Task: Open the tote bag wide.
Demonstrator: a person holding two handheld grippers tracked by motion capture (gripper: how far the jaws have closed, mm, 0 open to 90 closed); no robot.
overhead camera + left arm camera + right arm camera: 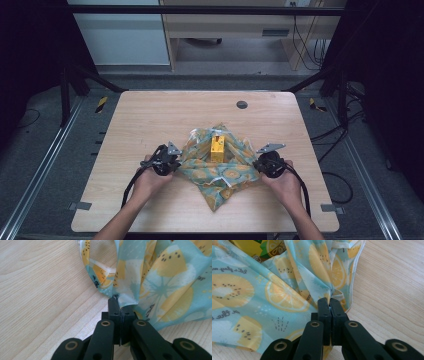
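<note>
**A:** How many things lie on the tabletop?

**B:** Two. One printed cloth, pale blue with yellow citrus slices, and one yellow box. The cloth lies at the middle of the near half of the tabletop; the box stands upright on it, with cloth gathered up around its sides. One dark round plug sits in the tabletop near the far edge.

**A:** And the tongs?

**B:** Two pairs, one in each hand. Left tongs at the cloth's left corner, right tongs at its right corner, with the box between them.

**A:** State of the left tongs?

**B:** Closed on the cloth. In the left gripper view the left tongs pinch the hemmed edge of the cloth, which fans out beyond them in folds.

**A:** State of the right tongs?

**B:** Likewise closed on the cloth. In the right gripper view the right tongs clamp a bunched corner of the cloth; the white hem loops just beside the tips. One corner of the yellow box shows at the top left, above the folds.

**A:** Hands counted?

**B:** Two: left hand, right hand, both entering from the near edge.
</note>
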